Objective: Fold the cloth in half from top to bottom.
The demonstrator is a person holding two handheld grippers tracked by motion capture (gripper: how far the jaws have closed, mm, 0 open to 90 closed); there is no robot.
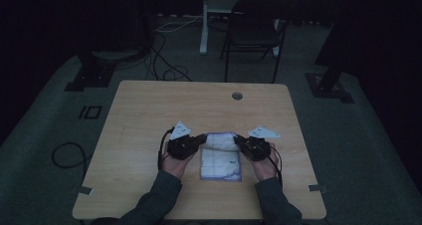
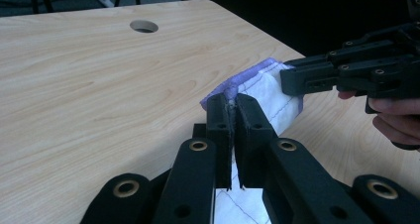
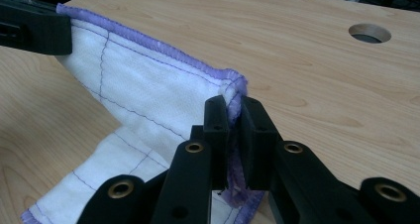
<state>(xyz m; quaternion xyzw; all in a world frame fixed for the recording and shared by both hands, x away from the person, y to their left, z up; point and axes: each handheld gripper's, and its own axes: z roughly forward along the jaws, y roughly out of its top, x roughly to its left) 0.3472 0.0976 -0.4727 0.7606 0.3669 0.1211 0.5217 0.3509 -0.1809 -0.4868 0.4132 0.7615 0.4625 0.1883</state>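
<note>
Lying between your hands near the surface's (image 1: pixel 149 115) front edge is one cloth (image 1: pixel 221 158): white, quilted with thin purple stitching, purple hem. You have two grippers; the left gripper (image 2: pixel 231 102) is clamped on one far corner, the right gripper (image 3: pixel 235 105) on the other.

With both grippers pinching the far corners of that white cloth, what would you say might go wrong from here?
1. The left gripper and right gripper each clamp only the purple hem at a corner of the cloth, so a corner may slip out when it is pulled.
2. The near part of the cloth lies slack on the table; it may drag or bunch, leaving a crooked fold.
</note>
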